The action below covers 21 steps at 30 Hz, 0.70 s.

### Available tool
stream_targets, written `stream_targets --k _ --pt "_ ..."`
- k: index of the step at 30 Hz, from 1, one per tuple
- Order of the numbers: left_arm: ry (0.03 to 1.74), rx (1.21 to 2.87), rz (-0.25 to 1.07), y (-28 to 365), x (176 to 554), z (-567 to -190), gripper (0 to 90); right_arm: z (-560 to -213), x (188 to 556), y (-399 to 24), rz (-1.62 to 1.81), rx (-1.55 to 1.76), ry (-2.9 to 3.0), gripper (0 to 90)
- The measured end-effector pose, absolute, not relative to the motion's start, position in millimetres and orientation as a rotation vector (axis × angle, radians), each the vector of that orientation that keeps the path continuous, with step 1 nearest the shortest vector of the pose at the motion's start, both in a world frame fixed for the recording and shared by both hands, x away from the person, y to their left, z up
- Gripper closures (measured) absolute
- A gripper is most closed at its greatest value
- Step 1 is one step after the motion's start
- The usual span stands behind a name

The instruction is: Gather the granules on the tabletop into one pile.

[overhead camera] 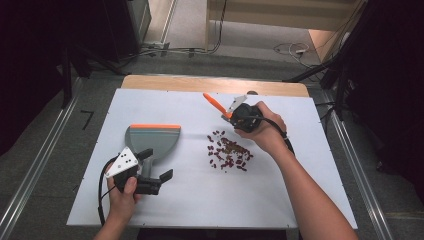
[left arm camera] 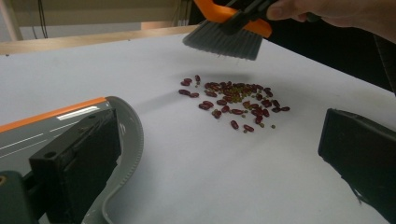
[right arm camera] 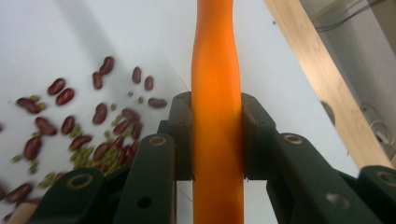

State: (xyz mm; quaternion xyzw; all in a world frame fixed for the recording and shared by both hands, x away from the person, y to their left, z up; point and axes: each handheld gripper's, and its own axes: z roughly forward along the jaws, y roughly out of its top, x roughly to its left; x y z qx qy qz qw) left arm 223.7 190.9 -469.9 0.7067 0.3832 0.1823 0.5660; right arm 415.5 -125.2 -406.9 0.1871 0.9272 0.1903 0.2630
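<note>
A grey dustpan (overhead camera: 152,139) with an orange front lip lies flat on the white table at the left; its curved rim (left arm camera: 130,140) is in the left gripper view. My left gripper (overhead camera: 156,166) is open just behind it. One jaw overlaps the pan's rear, and bare table lies between the jaws (left arm camera: 217,128). Red beans mixed with small green ones (overhead camera: 228,152) (left arm camera: 233,100) (right arm camera: 79,126) lie scattered mid-table. My right gripper (overhead camera: 235,114) (right arm camera: 217,116) is shut on the orange handle of a brush (overhead camera: 214,102) (right arm camera: 217,56). The brush's grey bristles (left arm camera: 224,42) hang above the far side of the beans.
The white table top (overhead camera: 210,200) has a wooden strip (overhead camera: 215,84) along its far edge. Grey floor, metal rails and cables surround the table. Dark equipment stands at the far left and right.
</note>
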Motion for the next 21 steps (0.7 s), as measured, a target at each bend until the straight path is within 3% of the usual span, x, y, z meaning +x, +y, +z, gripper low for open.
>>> stream_targets --k 11,21 --pt "0.898 1.668 0.424 191.6 224.0 -470.7 0.0 -435.6 436.3 -81.5 0.418 0.246 2.501 69.0" --pt "0.902 1.656 0.420 192.8 223.0 -470.1 0.0 -449.9 420.0 -76.0 0.421 0.170 2.605 68.4"
